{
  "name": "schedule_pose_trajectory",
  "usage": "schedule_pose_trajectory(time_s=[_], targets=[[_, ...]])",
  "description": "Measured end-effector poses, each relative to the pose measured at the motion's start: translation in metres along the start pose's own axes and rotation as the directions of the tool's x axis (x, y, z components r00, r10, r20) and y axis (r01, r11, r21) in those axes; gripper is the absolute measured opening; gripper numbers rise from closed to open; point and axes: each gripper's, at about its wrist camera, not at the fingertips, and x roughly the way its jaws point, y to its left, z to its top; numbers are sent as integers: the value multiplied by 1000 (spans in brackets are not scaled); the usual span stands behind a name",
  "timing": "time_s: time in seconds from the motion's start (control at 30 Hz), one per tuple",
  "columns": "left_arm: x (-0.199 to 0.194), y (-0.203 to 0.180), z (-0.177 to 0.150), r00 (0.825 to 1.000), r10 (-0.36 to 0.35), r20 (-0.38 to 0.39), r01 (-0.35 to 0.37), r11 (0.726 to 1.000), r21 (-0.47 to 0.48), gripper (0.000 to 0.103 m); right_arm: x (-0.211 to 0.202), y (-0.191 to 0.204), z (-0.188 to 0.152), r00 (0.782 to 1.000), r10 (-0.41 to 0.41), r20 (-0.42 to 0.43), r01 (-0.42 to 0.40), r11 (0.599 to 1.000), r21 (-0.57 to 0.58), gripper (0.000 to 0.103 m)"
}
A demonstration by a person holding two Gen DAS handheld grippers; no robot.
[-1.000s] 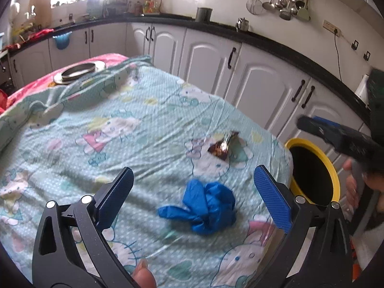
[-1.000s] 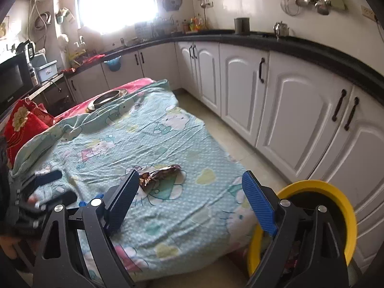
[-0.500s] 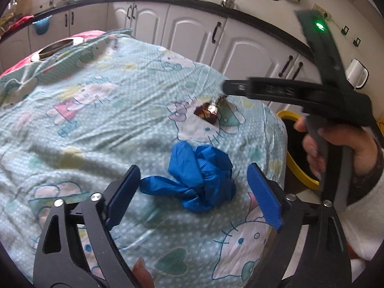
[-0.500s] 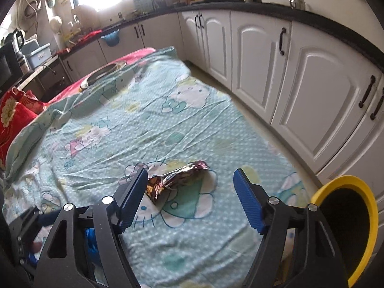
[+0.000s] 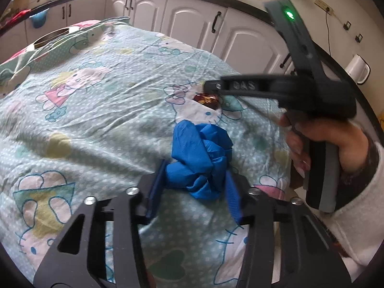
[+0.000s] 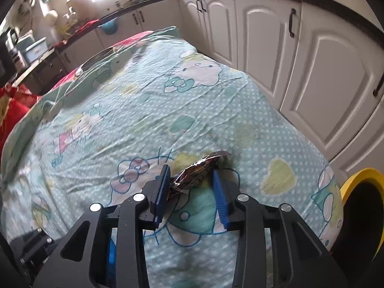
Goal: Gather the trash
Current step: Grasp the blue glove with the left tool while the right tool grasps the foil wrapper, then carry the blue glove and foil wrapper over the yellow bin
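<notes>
Both tongs work in parallel, one piece of trash each. Left gripper (image 5: 195,187) has its pads pinched in on the near end of the crumpled blue glove (image 5: 200,157), which lies on the patterned bedsheet (image 5: 96,110). Right gripper (image 6: 192,189) is narrowed around the foil wrapper (image 6: 200,172), pads touching or almost touching its sides; a firm hold can't be confirmed. Yellow-rimmed bin (image 6: 360,180) sits off the sheet's right edge, likely the drop target for both.
</notes>
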Motion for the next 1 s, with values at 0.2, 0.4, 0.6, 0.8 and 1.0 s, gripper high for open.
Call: schedule_pose_trajectory(time_s=[0.2,0.4,0.6,0.8,1.0], targets=[[-3,15,1,999,-39,2,39,996,-78,16,-8,-3,-9,1000,28,10,-28,1000,-5,26],[-10,11,5,999,-38,19,40,996,-81,8,-29,-5,-25,999,41,34,-40,998,-39,24],[-18,-8,19,998,-40,52,43,998,-46,8,-61,-23,-37,995,53,82,-51,998,-28,24],[-20,-29,35,996,-48,74,49,999,-15,7,-99,-49,-46,989,44,140,-44,999,-2,24],[-19,-59,54,993,-64,97,61,998,34,7,-129,-71,-52,980,19,197,-23,999,22,24]])
